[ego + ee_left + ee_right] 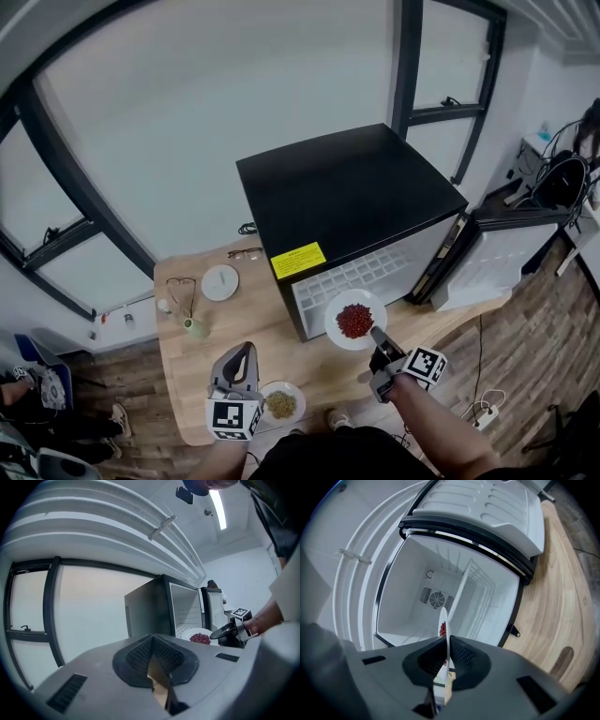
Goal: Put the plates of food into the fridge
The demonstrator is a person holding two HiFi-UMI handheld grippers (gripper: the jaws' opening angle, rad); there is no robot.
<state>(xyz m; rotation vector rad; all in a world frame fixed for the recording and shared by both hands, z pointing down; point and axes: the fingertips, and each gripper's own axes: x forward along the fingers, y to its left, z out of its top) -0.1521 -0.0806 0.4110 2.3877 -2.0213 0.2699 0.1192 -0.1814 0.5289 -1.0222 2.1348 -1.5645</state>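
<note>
Plate (331, 323) of red food (354, 321): held off the surface (183, 375) by the right tool (375, 333), which was clamped on the rim at the plate's 4 o'clock edge. In the right gripper view the plate (444, 620) ran edge-on between the two pads of the right tool (446, 644), both pads pressed against it, with a little of the red food showing beside the rim.

The plate sat just in front of the fridge (347, 187), at 6 o'clock from its open front in the head view. The fridge door (492, 253) stood swung out at 3 o'clock of the cabinet. The right gripper view looked straight into the white fridge interior (436, 588), a round fan grille at the back.

Left tool (247, 349): over the near edge of the surface, pointing toward 12 o'clock. In the left gripper view the left tool (151, 644) had its pads drawn together at the tips, nothing between them. The same view showed the held plate (192, 633) at 3 o'clock, beside the fridge.

A second plate (292, 389) with tan-green food (279, 404) lay on the surface just beside the left tool, at its 4 o'clock. A small white disc (220, 282) lay at 11 o'clock from the left tool, a green cup (195, 327) nearer at 10 o'clock. A pair of glasses (246, 252) lay by the fridge's left corner.
</note>
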